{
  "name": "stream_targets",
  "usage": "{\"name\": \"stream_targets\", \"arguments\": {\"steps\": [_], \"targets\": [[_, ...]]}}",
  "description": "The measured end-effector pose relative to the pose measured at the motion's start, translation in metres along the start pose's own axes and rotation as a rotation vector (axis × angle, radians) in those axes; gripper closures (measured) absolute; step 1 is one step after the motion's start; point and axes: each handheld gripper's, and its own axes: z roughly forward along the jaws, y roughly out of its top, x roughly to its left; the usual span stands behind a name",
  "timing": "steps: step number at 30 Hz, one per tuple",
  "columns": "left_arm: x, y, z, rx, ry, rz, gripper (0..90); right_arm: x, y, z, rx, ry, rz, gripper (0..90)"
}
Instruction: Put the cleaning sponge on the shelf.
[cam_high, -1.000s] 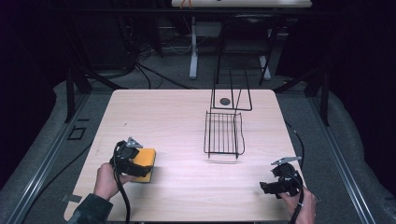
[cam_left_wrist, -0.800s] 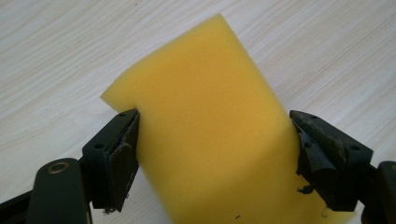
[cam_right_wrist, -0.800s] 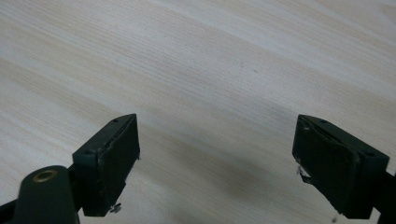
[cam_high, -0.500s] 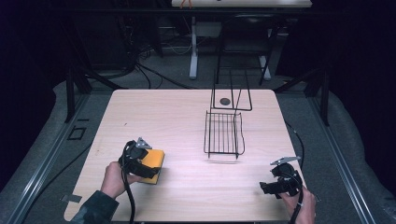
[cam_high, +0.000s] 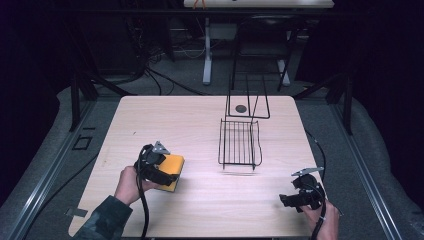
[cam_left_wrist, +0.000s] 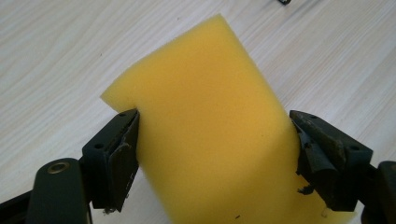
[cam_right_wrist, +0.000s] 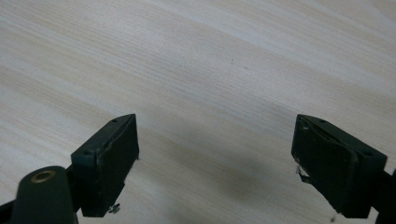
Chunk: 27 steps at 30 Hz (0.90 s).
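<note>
Moved since the earlier frame: my left gripper (cam_high: 159, 167) and its yellow sponge (cam_left_wrist: 219, 135), carried rightward along the table's (cam_high: 200, 125) near-left part.
Sponge clamped between left jaws, long axis running away toward the wire rack (cam_high: 239, 142). My right gripper (cam_high: 298, 196): jaws wide, empty, idle. Step, I judge: transport; next needs a set-down spot.

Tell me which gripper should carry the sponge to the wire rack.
Left. The left gripper has its jaws against both sides of the yellow sponge. The right gripper is open over bare table, at the near right corner, away from the sponge. The wire rack stands between them, farther back.
</note>
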Motion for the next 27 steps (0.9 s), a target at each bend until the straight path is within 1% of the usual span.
{"name": "stream_targets", "arguments": {"steps": [2, 3, 6, 7, 11, 12, 13, 16, 17, 19, 21, 23, 27], "targets": [[-0.002, 0.005, 0.000, -0.005, -0.002, 0.006, 20.9, 0.001, 0.000, -0.001, -0.001, 0.001, -0.003, 14.4], [-0.002, 0.005, 0.000, -0.005, -0.002, 0.006, 20.9, 0.001, 0.000, -0.001, -0.004, 0.000, -0.006, 14.4], [-0.006, 0.017, 0.002, -0.014, -0.004, 0.031, 20.9, 0.000, 0.000, -0.002, -0.005, -0.007, -0.003, 14.4], [-0.006, 0.017, 0.002, -0.014, -0.004, 0.031, 20.9, 0.000, 0.000, -0.002, -0.005, -0.007, -0.003, 14.4], [-0.010, 0.030, 0.005, -0.007, -0.005, 0.068, 20.9, -0.001, 0.000, -0.002, -0.009, -0.005, 0.001, 14.4], [-0.010, 0.030, 0.005, -0.007, -0.005, 0.068, 20.9, -0.001, 0.000, -0.002, -0.009, -0.005, 0.001, 14.4], [-0.012, 0.035, 0.006, -0.007, -0.002, 0.078, 20.9, -0.001, 0.000, -0.001, -0.009, -0.004, -0.003, 14.4], [-0.013, 0.039, 0.007, -0.006, -0.006, 0.085, 20.9, -0.001, 0.000, -0.001, 0.002, -0.004, -0.005, 14.4], [-0.015, 0.044, 0.007, -0.005, 0.004, 0.093, 20.9, -0.001, 0.000, -0.001, 0.005, -0.005, -0.006, 14.4], [-0.015, 0.046, 0.007, -0.004, 0.001, 0.097, 20.9, -0.001, 0.000, 0.000, 0.000, -0.004, -0.004, 14.4], [-0.017, 0.053, 0.007, -0.011, -0.003, 0.105, 20.9, -0.001, -0.001, 0.000, -0.002, 0.000, -0.002, 14.4], [-0.017, 0.054, 0.007, -0.014, -0.008, 0.104, 20.9, -0.001, -0.001, 0.000, -0.002, 0.001, 0.000, 14.4], [-0.018, 0.061, 0.011, -0.014, -0.019, 0.109, 20.9, 0.000, -0.001, -0.001, 0.001, -0.008, -0.006, 14.4]]}}
